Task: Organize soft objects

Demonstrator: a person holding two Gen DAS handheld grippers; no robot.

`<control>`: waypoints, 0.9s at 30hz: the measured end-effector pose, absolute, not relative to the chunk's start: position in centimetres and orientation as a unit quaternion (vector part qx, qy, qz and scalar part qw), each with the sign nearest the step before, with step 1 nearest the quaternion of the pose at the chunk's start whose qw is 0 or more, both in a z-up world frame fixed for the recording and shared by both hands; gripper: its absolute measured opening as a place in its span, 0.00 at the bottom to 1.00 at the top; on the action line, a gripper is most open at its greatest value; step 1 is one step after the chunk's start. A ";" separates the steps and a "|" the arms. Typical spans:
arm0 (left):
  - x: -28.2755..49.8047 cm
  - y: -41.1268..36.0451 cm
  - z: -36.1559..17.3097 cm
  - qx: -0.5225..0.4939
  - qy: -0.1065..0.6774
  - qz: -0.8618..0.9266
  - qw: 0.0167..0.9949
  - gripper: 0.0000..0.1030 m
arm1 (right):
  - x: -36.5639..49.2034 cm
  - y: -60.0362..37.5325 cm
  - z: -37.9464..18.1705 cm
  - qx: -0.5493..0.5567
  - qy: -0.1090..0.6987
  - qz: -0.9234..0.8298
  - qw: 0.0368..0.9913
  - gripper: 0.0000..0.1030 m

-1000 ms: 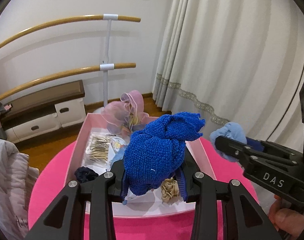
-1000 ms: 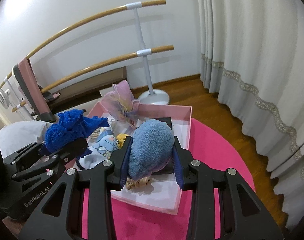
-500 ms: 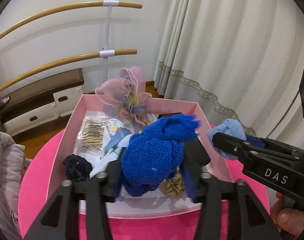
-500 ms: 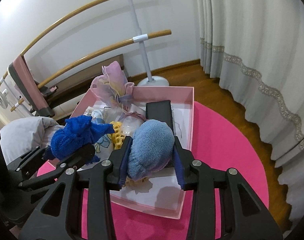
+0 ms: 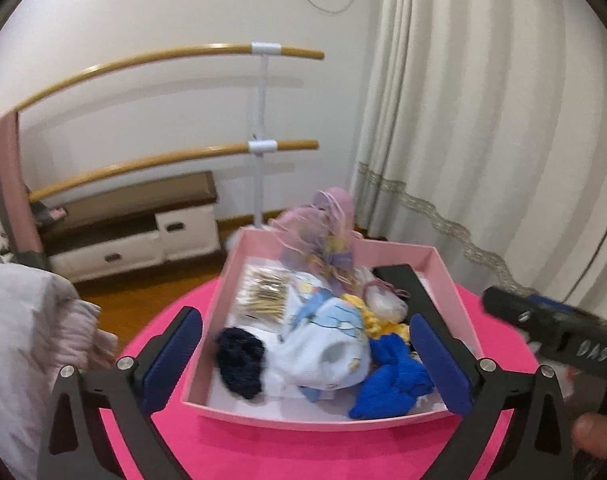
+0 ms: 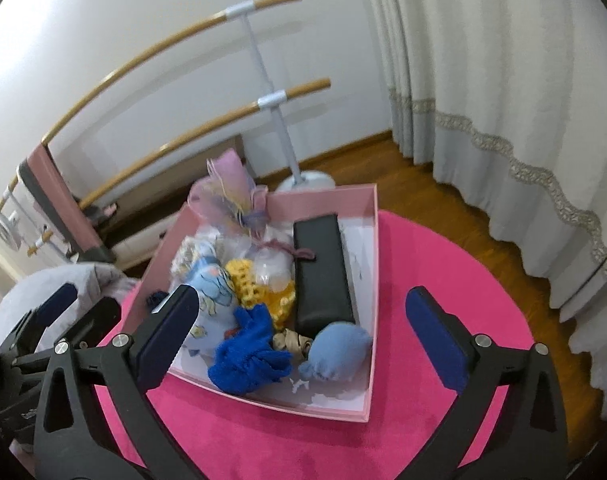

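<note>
Half a second ago each claw was squeezing a soft ball. Now both claws are standing wide open and holding nothing.

The left gripper point(image 5: 305, 354) has let go of the dark blue knit bundle point(image 5: 391, 384). It is now lying inside the pink box point(image 5: 303, 418), near the front wall. The right gripper point(image 6: 303, 330) has let go of the light blue soft ball point(image 6: 335, 352). That ball is lying in the front right corner of the box, touching the end of the long black case point(image 6: 323, 272). A small tan scrunchie point(image 6: 295, 340) is sitting between the two blue things.

The pale blue cartoon cloth point(image 5: 327, 340) is filling the middle of the box. A dark navy scrunchie point(image 5: 239, 360) is lying to its left, close to the left wall. A yellow knit piece point(image 6: 263, 292) is tucked behind the dark blue bundle. A frilly pink bow point(image 5: 323, 224) is poking up over the back wall.

The box is sitting on a round bright pink table point(image 6: 435, 280). In the right wrist view, a broad bare strip of table is showing to the right of the box and in front of it. The left side has less room, because a pale grey padded cloth point(image 5: 27, 344) is lying close to the table edge. The curtain point(image 6: 503, 80) is hanging well behind the table on the right.
</note>
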State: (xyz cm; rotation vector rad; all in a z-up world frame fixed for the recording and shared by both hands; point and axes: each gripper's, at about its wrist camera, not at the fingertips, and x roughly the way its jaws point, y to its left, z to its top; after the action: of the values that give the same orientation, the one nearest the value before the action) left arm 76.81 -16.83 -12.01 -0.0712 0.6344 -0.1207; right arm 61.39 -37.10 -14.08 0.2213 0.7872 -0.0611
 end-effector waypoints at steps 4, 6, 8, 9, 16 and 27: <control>73.9 -16.7 -11.6 -0.020 0.291 -0.043 0.955 1.00 | 59.6 -36.3 -12.3 0.100 0.364 -0.033 0.925 1.00; 73.0 -17.0 -11.2 -0.017 0.284 -0.039 0.958 1.00 | 58.6 -35.9 -11.5 0.097 0.355 -0.036 0.929 1.00; 70.5 -16.6 -11.5 -0.016 0.276 -0.038 0.960 1.00 | 57.0 -35.3 -10.4 0.092 0.342 -0.040 0.934 1.00; 69.1 -16.0 -11.3 -0.015 0.273 -0.036 0.961 1.00 | 56.1 -34.9 -10.0 0.089 0.335 -0.042 0.937 1.00; 60.2 -14.1 -9.7 -0.008 0.250 -0.034 0.968 1.00 | 48.9 -33.3 -7.4 0.077 0.296 -0.060 0.950 1.00; 47.4 -13.5 -7.9 0.008 0.223 -0.041 0.974 1.00 | 38.3 -30.0 -5.5 0.050 0.261 -0.070 0.962 1.00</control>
State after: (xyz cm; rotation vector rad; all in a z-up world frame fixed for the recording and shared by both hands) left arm 47.42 -13.51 -7.88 0.0155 0.4499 -0.0827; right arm 38.30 -30.04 -5.55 0.1021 0.5278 -0.1426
